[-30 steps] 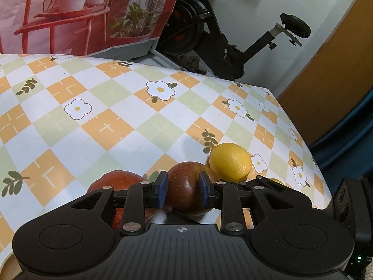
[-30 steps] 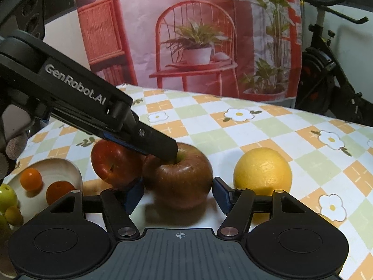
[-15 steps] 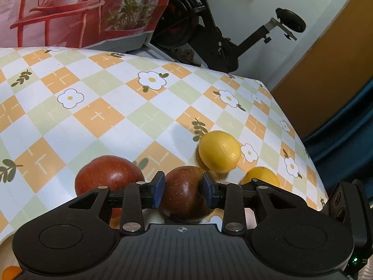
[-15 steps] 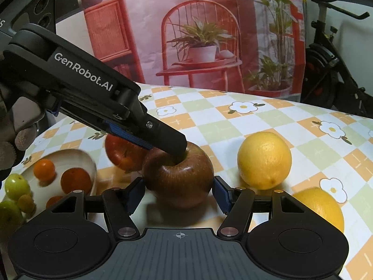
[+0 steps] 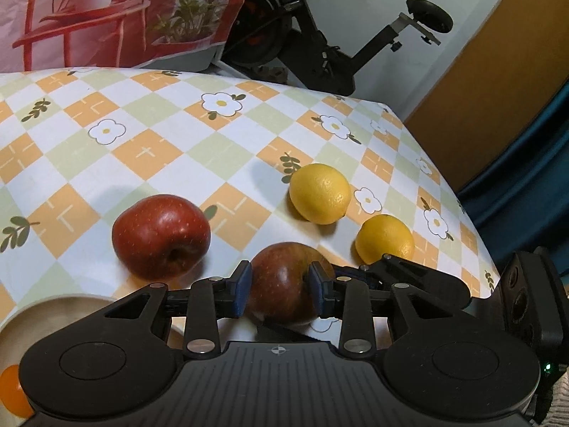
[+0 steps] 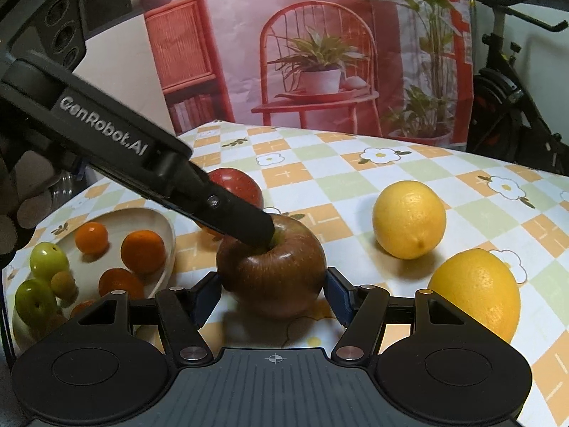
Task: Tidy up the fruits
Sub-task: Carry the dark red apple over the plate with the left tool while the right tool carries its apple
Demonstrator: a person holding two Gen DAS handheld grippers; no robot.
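A dark red apple [image 6: 272, 270] sits between the pads of my right gripper [image 6: 273, 299], which is shut on its sides. My left gripper [image 5: 280, 291] is shut on the same apple [image 5: 281, 274] from above. In the right wrist view one of its fingers [image 6: 227, 210] reaches into the stem hollow and the other is hidden. A brighter red apple [image 5: 161, 235] lies apart on the tablecloth. Two lemons [image 5: 320, 192] [image 5: 386, 238] lie to the right. A white plate [image 6: 170, 245] with small oranges [image 6: 142, 251] and green fruits [image 6: 48, 259] is at the left.
The checked, flowered tablecloth [image 5: 160, 149] covers the table; its far right edge [image 5: 444, 178] drops off toward a blue curtain. An exercise bike [image 5: 320, 46] and a printed red backdrop [image 6: 320, 53] stand behind. A gloved hand [image 6: 21, 210] holds the left gripper.
Both grippers have moved together with the dark apple, away from the brighter red apple and nearer the plate. The second lemon has come into view.
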